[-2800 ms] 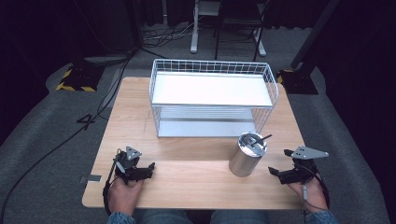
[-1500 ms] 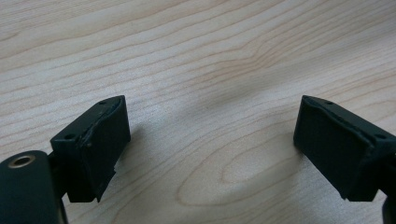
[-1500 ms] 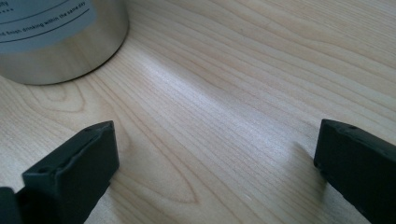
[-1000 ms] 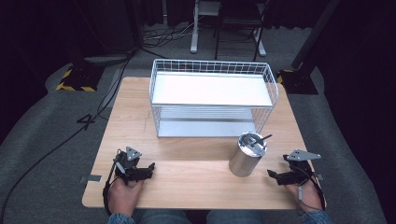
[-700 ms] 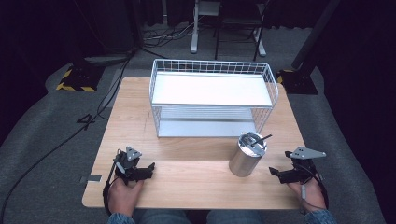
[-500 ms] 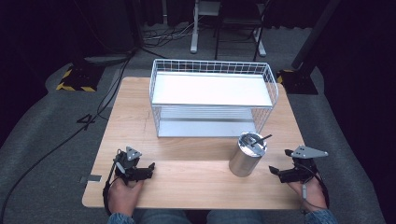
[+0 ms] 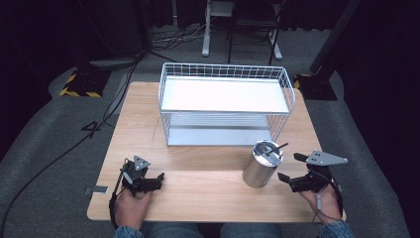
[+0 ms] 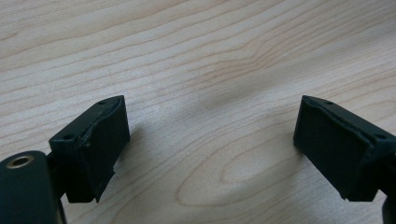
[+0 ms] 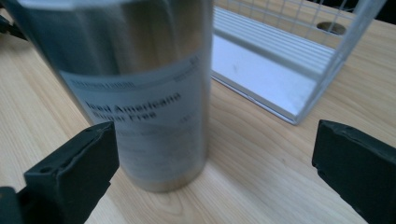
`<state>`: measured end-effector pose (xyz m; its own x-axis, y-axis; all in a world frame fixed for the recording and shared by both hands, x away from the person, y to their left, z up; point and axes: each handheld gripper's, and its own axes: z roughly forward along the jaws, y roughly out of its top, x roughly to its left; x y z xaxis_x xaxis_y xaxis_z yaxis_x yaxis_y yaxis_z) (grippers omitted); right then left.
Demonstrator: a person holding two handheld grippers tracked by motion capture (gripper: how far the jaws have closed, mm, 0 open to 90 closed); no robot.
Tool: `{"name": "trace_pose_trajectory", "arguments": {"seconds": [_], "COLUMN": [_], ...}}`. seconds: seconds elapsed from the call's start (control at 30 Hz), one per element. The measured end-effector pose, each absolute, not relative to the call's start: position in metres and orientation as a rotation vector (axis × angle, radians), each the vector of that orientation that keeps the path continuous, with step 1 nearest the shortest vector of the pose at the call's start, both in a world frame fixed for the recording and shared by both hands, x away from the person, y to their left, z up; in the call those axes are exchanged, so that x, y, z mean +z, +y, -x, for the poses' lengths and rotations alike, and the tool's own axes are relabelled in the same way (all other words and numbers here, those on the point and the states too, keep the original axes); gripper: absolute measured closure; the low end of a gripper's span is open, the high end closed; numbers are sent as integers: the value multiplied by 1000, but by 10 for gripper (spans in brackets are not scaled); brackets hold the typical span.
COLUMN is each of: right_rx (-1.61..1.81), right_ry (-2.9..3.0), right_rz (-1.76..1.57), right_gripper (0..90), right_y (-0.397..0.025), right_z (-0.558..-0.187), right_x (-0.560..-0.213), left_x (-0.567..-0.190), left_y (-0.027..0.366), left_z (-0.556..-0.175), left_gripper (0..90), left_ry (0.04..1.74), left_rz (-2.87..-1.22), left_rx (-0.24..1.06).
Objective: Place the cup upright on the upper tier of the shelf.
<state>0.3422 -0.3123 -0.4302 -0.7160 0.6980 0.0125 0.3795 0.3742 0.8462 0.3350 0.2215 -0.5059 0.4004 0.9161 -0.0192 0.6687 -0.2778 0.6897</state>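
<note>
- you sat at a wooden table [image 7: 198, 191], a two-jaw gripper in each hand, forearms coming in from the near edge.
- your right gripper [image 7: 289, 171] hovered just right of a steel cup [image 7: 262, 163], which stood upright on the table near its right front, close in front of a white wire rack [image 7: 225, 106].
- the right jaws were spread wide and gripped nothing — in the right gripper view the cup [image 9: 140, 93] stood between them, towards the left jaw, its printed label facing you and a gap left on each side.
- a dark straw or stirrer [image 7: 276, 148] poked from the cup's lid, leaning right.
- your left gripper [image 7: 152, 181] rested low at the table's left front, well apart from the cup; its jaws were also apart, with only bare wood grain [image 8: 210, 116] between them.
- the rack had a white upper shelf and a ribbed lower tray; both looked bare.
- the step in hand seemed to be the approach to grasp the cup — not yet a hold.
- the next move would likely call for centring the cup between the jaws, then closing gently on its body so the tall, smooth cup did not tip or slip.
</note>
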Motion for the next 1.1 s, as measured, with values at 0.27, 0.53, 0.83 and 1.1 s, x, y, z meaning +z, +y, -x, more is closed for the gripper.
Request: {"name": "trace_pose_trajectory", "arguments": {"seconds": [0.27, 0.53, 0.83, 1.1], "right_rx": [1359, 1464, 1550, 1592], "right_ry": [2301, 2292, 2258, 2220], "right_rz": [-883, -847, -828, -835], "right_gripper": [4, 4, 0, 0], "right_y": [-291, -279, -265, -257], "right_z": [-344, -343, -352, -360], "right_x": [-425, -427, -431, -437], "left_x": [-506, -506, -506, -506], "left_y": [221, 221, 221, 221], "left_z": [-335, -335, -335, -335], "left_gripper": [109, 110, 111, 110], "left_ry": [1348, 1348, 1347, 1347], "left_rz": [-2041, -2041, -2044, -2044], "left_rx": [516, 517, 516, 515]}}
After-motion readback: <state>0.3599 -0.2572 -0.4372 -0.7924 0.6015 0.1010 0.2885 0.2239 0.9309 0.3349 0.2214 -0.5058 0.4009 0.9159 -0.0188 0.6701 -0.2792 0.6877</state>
